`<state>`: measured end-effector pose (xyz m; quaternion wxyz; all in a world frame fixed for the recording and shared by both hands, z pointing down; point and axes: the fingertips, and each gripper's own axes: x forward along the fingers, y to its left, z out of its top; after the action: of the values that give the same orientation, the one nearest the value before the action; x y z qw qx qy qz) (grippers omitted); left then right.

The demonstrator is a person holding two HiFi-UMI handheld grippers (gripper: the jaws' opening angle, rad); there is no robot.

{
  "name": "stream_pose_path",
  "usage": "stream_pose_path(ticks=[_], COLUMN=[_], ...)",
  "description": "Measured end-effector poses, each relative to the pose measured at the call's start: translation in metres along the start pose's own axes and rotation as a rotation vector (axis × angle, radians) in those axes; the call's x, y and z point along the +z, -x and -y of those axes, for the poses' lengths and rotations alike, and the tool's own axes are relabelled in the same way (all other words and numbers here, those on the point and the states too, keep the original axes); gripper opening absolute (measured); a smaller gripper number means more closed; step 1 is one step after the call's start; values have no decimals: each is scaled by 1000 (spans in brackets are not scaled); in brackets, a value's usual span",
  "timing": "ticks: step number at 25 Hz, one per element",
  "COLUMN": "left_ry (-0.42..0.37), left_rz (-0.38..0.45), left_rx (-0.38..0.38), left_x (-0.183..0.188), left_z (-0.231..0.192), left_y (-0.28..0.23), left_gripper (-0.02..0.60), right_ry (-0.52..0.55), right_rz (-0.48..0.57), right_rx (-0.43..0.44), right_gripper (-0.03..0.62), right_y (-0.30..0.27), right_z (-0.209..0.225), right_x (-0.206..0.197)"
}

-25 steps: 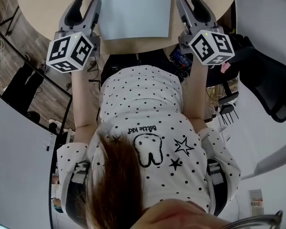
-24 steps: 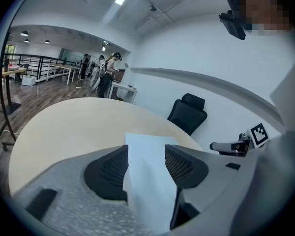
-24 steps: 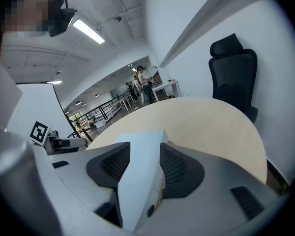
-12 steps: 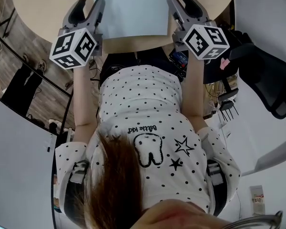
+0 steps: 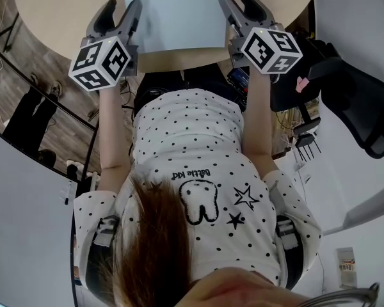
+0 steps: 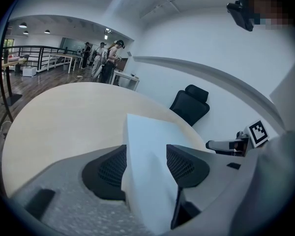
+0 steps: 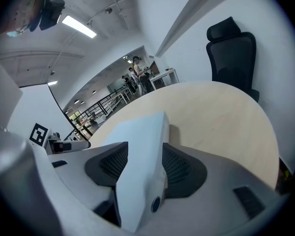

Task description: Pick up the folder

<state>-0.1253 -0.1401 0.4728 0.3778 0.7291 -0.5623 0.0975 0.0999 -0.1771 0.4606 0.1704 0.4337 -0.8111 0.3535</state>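
Observation:
A pale blue folder (image 5: 173, 11) lies flat on the round wooden table (image 5: 57, 11), near its front edge. My left gripper (image 5: 118, 15) stands at the folder's left edge and my right gripper (image 5: 240, 8) at its right edge. In the left gripper view the folder's (image 6: 147, 171) near corner lies between the jaws of the left gripper (image 6: 146, 154). In the right gripper view the folder's (image 7: 137, 166) thick side with a round hole lies between the jaws of the right gripper (image 7: 145, 154). Both pairs of jaws have just been opening and stand wide around the folder.
A black office chair (image 5: 361, 107) stands to the right of the table, also seen as a chair (image 6: 189, 109) behind it. A dark device (image 5: 240, 78) hangs below the table's front edge. Several people (image 6: 105, 58) stand far off by desks.
Both grippers have moved inward and forward onto the folder's side edges, the right one further. The folder has hardly shifted on the table.

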Motion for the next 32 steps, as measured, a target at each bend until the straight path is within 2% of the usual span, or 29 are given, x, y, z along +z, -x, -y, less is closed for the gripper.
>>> stream_pose_path(ticks=[17, 24, 32], left_ry=[78, 108, 139], left_rz=[-32, -69, -92], left_rx=[-7, -10, -21], left_x=[-12, -23, -28], left_z=[-15, -14, -14], left_y=[-22, -28, -30], left_gripper=[272, 272, 272], right_ry=[-69, -184, -208], right_rz=[-69, -78, -102], right_rx=[-4, 17, 17], right_gripper=[227, 227, 229], right_y=[-20, -23, -26], right_z=[12, 18, 18], right_x=[-21, -28, -33])
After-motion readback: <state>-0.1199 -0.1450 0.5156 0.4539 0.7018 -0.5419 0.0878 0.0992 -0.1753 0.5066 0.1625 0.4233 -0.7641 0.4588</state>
